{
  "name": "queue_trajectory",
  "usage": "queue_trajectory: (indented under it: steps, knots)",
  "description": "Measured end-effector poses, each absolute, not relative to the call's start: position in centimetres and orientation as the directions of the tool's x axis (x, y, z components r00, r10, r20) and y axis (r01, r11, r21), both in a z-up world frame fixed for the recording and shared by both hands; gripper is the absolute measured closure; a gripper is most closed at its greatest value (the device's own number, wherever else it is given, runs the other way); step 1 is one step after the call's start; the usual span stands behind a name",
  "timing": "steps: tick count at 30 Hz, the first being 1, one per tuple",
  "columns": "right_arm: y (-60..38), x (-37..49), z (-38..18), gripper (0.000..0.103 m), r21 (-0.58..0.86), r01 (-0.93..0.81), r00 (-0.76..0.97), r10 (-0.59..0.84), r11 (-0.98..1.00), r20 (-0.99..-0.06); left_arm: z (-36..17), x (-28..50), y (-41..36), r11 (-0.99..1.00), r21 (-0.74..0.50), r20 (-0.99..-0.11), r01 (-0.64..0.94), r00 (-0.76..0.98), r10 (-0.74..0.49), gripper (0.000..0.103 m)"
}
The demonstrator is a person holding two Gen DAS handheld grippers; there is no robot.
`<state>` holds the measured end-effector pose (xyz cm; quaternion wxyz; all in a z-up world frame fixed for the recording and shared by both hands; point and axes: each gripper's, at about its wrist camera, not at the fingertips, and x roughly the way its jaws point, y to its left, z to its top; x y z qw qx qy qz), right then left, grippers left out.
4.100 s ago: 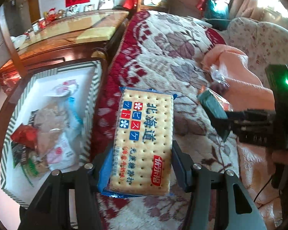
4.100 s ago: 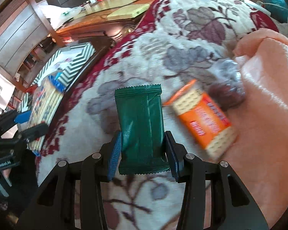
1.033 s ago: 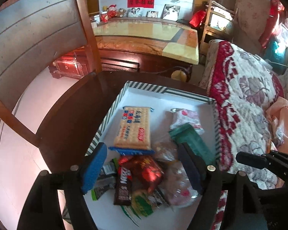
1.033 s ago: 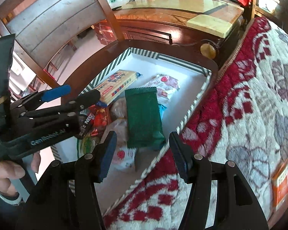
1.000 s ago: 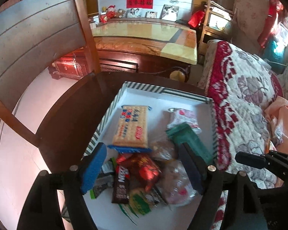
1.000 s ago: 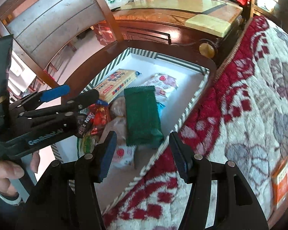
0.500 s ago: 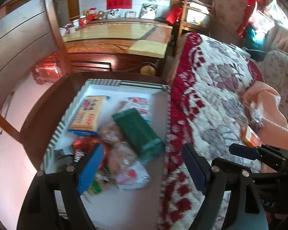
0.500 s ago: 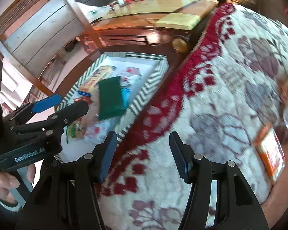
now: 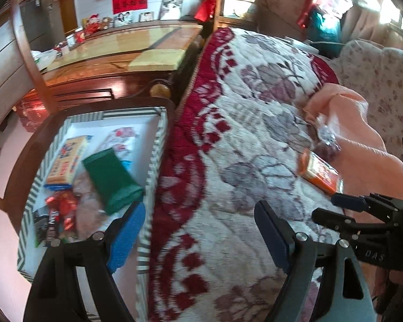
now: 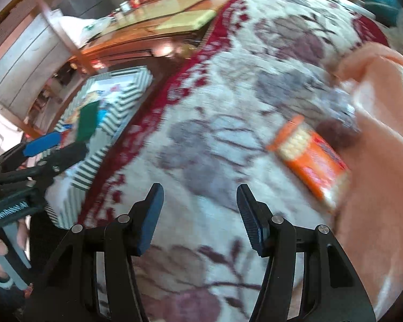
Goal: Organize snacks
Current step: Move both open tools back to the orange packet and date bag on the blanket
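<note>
The orange cracker pack (image 10: 313, 161) lies on the flowery blanket (image 10: 215, 123), just beside the peach cloth (image 10: 384, 123). Its long side slants up and away from the right gripper (image 10: 200, 216), the nearer one. Both grippers tip down, fingers wide and empty. The left gripper (image 9: 198, 237) hangs by the striped box (image 9: 158, 145) of snacks

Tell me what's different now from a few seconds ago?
Both snacks were let go: the cracker pack and green packet now lie in the striped box. The left gripper and right gripper, open and empty, swung back over the blanket. The orange pack stayed put.
</note>
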<state>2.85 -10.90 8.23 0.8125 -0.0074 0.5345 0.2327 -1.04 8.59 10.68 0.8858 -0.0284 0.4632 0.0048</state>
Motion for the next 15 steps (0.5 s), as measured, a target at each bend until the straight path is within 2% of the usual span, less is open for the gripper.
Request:
queue_trajectory:
  steps: [2, 7, 11, 15]
  knots:
    - [-12.7, 3.2, 7.7, 0.036, 0.194, -0.373, 0.327, 0.324, 0.907, -0.888, 10.5, -0.8, 7.7, 0.999, -0.047, -0.826, -0.019, 0.563, -0.028, 0.018]
    - [-17.3, 4.1, 6.1, 0.036, 0.143, -0.318, 0.306, 0.244, 0.937, -0.92, 9.8, -0.2, 5.7, 0.999, -0.053, -0.838, 0.007, 0.543, -0.048, 0.018]
    - [-20.0, 5.0, 5.6, 0.036, 0.17, -0.254, 0.318, 0.248, 0.952, -0.915, 9.3, 0.2, 4.6, 0.998, -0.052, -0.848, 0.029, 0.527, -0.059, 0.018]
    - [-20.6, 6.3, 5.6, 0.036, 0.164, -0.267, 0.327, 0.249, 0.95, -0.911, 8.9, 0.4, 4.3, 0.999, -0.04, -0.856, 0.035, 0.514, -0.052, 0.018]
